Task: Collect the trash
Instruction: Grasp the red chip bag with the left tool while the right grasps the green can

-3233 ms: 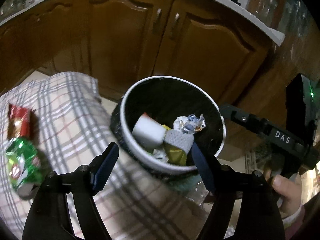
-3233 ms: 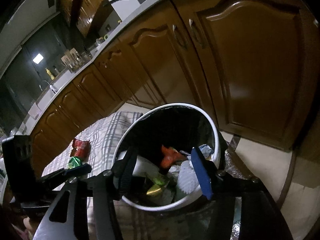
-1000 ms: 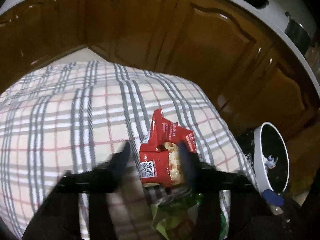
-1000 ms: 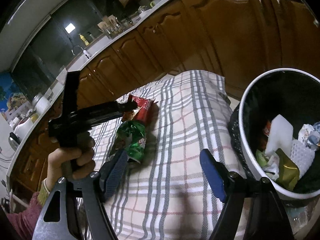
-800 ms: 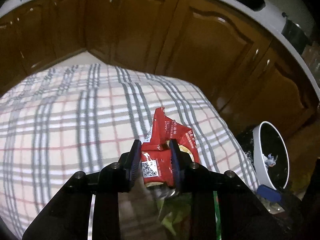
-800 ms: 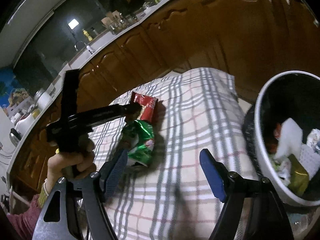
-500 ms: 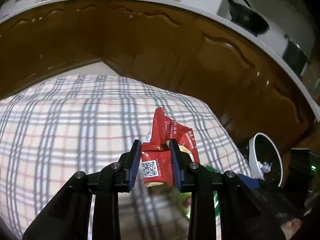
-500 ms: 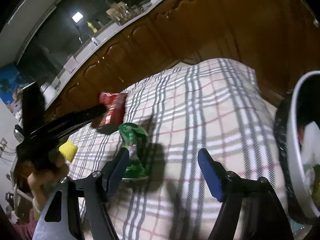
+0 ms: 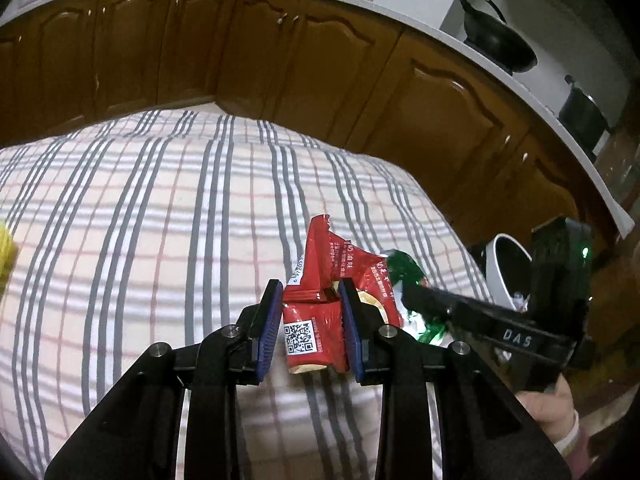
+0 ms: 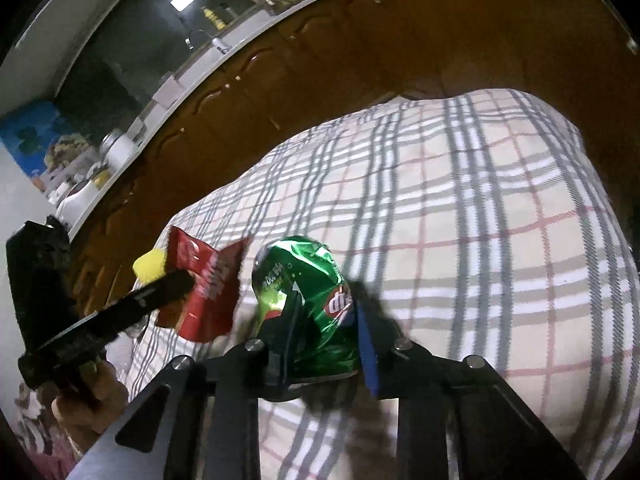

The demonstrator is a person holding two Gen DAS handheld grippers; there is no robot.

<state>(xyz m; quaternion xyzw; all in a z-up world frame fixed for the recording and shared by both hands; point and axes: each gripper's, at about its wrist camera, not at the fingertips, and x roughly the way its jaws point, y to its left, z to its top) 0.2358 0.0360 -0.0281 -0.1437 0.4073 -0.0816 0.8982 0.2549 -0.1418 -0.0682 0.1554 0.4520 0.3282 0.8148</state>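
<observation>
My left gripper (image 9: 308, 328) is shut on a crumpled red snack wrapper (image 9: 320, 300) and holds it above the plaid tablecloth (image 9: 160, 220); the wrapper also shows in the right wrist view (image 10: 208, 288). My right gripper (image 10: 328, 332) has closed around a crushed green soda can (image 10: 312, 296) lying on the cloth; the can also peeks out behind the wrapper in the left wrist view (image 9: 404, 268). The white-rimmed trash bin (image 9: 504, 272) stands off the table's right end, partly hidden by the right gripper's body.
Brown kitchen cabinets (image 9: 280, 52) run behind the table under a white counter with a black pan (image 9: 496, 44). A yellow sponge (image 10: 150, 266) lies on the cloth past the wrapper, and also shows at the left wrist view's left edge (image 9: 6, 252).
My left gripper closed on the red wrapper and lifted it. My right gripper swung from the bin to the green can and closed around it.
</observation>
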